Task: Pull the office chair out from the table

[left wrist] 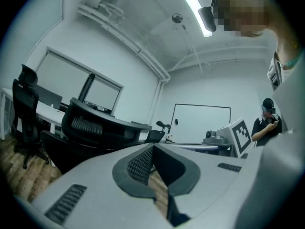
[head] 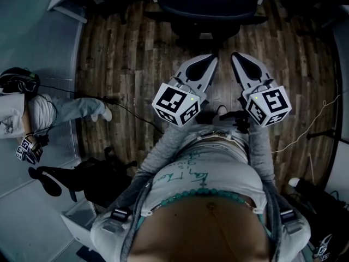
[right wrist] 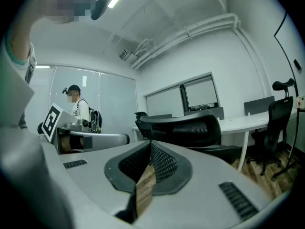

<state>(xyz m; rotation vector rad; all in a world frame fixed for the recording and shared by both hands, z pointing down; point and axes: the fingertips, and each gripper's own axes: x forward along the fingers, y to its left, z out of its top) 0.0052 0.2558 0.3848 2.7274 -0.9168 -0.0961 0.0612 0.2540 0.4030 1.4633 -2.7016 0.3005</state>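
The black office chair stands at the top of the head view, tucked against the table. Its mesh backrest shows ahead in the left gripper view and again in the right gripper view. My left gripper and right gripper are held side by side in front of my body, pointing at the chair and a short way from it. Both are shut with nothing between the pads. Neither touches the chair. Seen from its own camera, the left gripper has its jaws pressed together, and so does the right gripper.
A white table runs behind the chair. A second black chair stands to the right, another to the left. A seated person is at the left on the wooden floor, with cables and a dark bag nearby.
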